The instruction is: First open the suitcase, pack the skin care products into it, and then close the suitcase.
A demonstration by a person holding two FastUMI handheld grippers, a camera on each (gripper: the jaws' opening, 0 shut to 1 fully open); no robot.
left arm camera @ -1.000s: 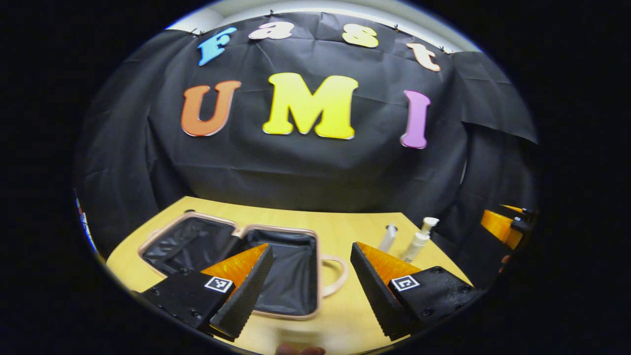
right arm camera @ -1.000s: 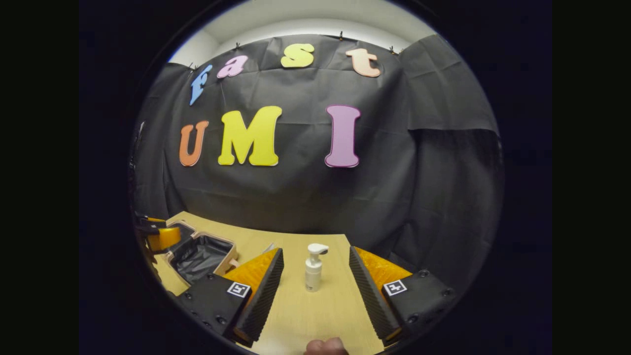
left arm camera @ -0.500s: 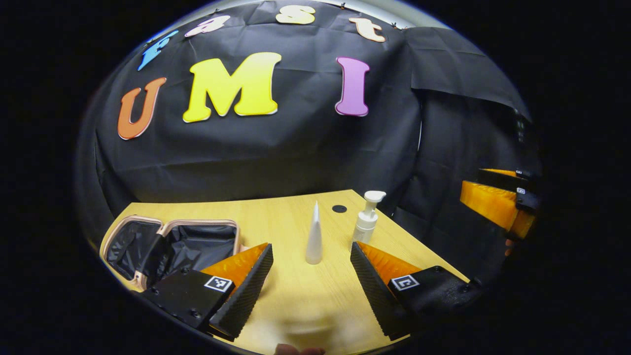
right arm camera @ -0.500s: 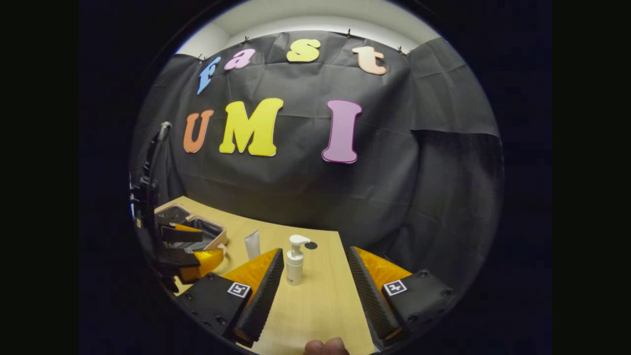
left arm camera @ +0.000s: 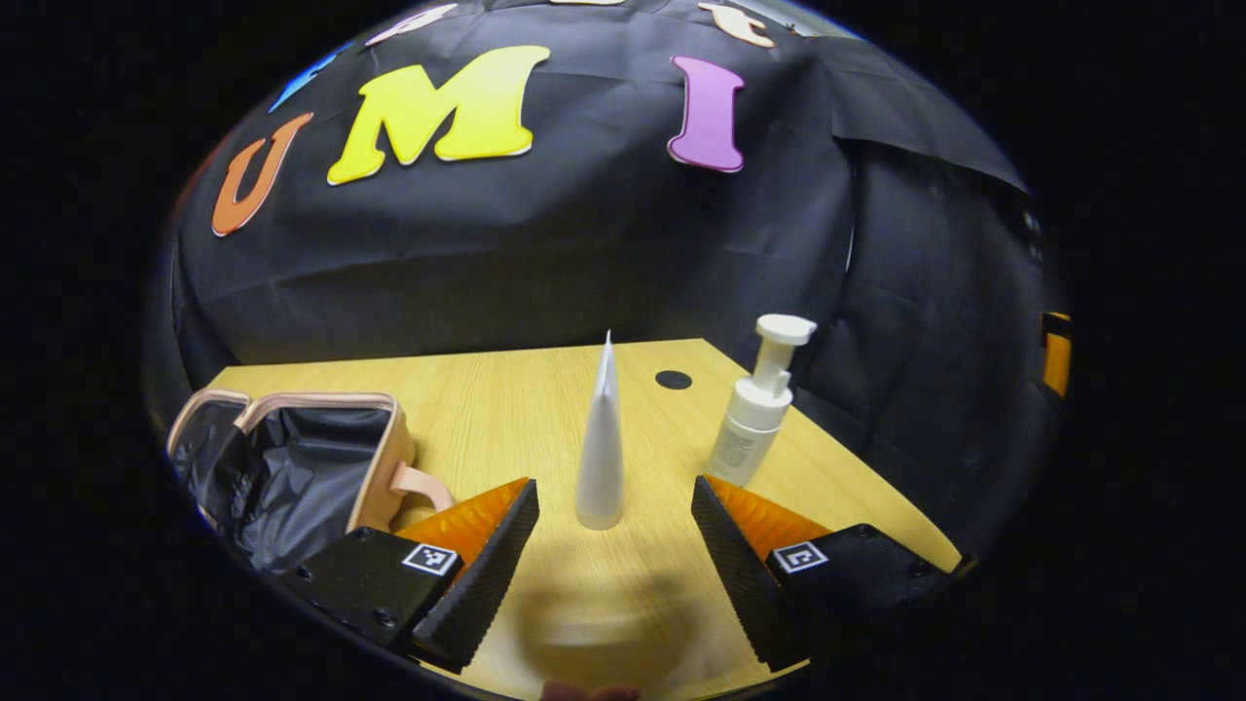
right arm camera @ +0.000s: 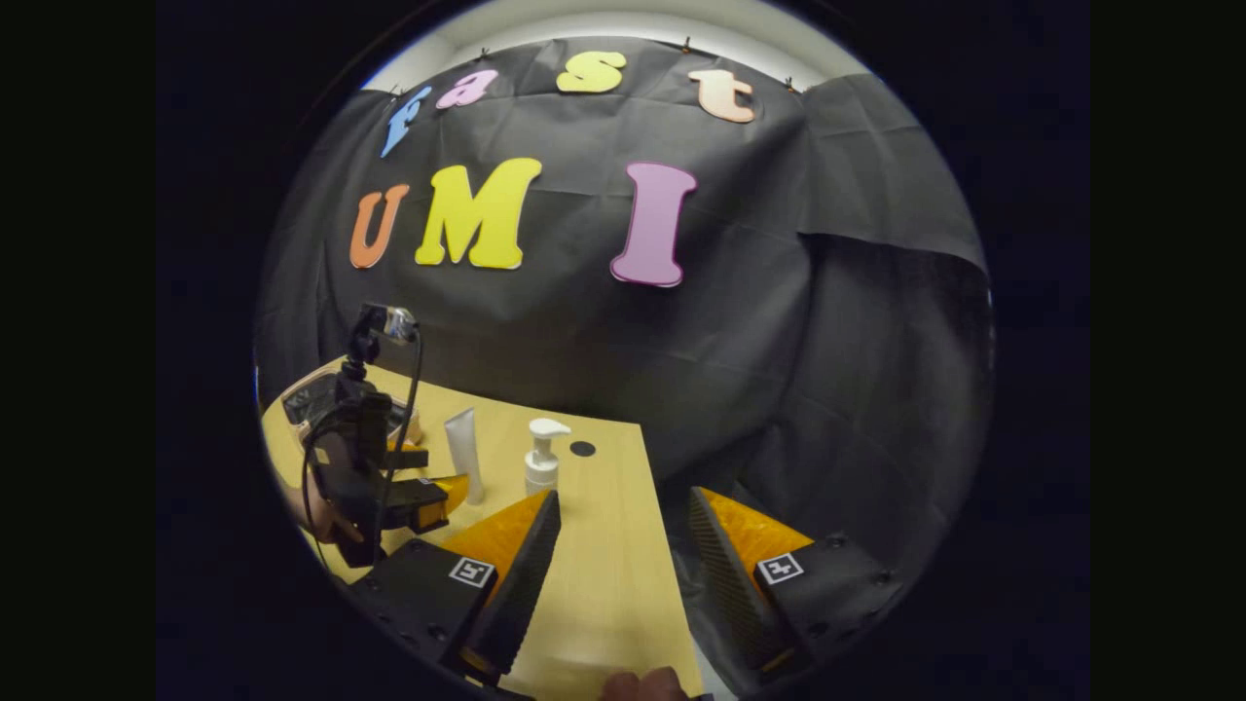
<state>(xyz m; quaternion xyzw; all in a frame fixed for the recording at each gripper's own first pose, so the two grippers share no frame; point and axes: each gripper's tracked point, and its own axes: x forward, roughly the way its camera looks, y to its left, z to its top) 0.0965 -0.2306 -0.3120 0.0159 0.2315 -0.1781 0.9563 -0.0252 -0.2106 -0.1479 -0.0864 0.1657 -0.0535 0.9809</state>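
A white tube (left arm camera: 599, 438) stands upright on the wooden table (left arm camera: 506, 389), just ahead of my open left gripper (left arm camera: 613, 570) and centred on the gap between its fingers. A white pump bottle (left arm camera: 754, 419) stands to the tube's right. The pink suitcase (left arm camera: 292, 458) lies open at the left, showing its black lining. In the right gripper view, my right gripper (right arm camera: 623, 574) is open and holds nothing. There the pump bottle (right arm camera: 541, 458) and the tube (right arm camera: 464, 453) stand ahead to its left, and the left gripper (right arm camera: 433, 474) reaches toward the tube.
A small black hole (left arm camera: 673, 380) marks the table behind the tube. The table's right edge (right arm camera: 672, 545) runs under my right gripper, with black cloth beyond it. A hand (right arm camera: 316, 511) holds the left gripper, which partly hides the suitcase (right arm camera: 307, 399).
My left gripper has swung right from over the suitcase and closed in on the tube. My right gripper has drawn away to the right, so the pump bottle now lies to its left.
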